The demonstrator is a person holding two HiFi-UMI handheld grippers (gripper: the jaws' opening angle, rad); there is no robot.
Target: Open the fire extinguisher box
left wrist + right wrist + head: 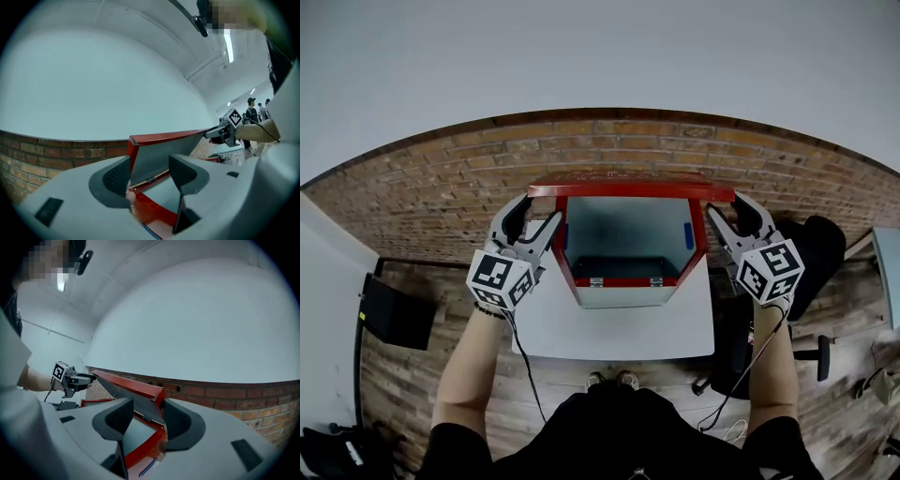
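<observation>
The red fire extinguisher box (627, 281) stands on a white table, its lid (630, 187) raised and seen edge-on as a red strip at the top. The inside looks pale and bare. My left gripper (540, 208) is at the lid's left corner and my right gripper (724, 203) at its right corner. In the left gripper view the lid (159, 152) runs between the jaws of the left gripper (149, 176), with the pads standing wide of it. In the right gripper view the lid (126, 386) likewise passes between the spread jaws of the right gripper (146, 417).
The white table (619, 333) stands against a brick wall (422, 197). A black chair (816, 248) is at the right and a black flat object (394, 314) lies on the wooden floor at the left. People (253, 110) stand far off.
</observation>
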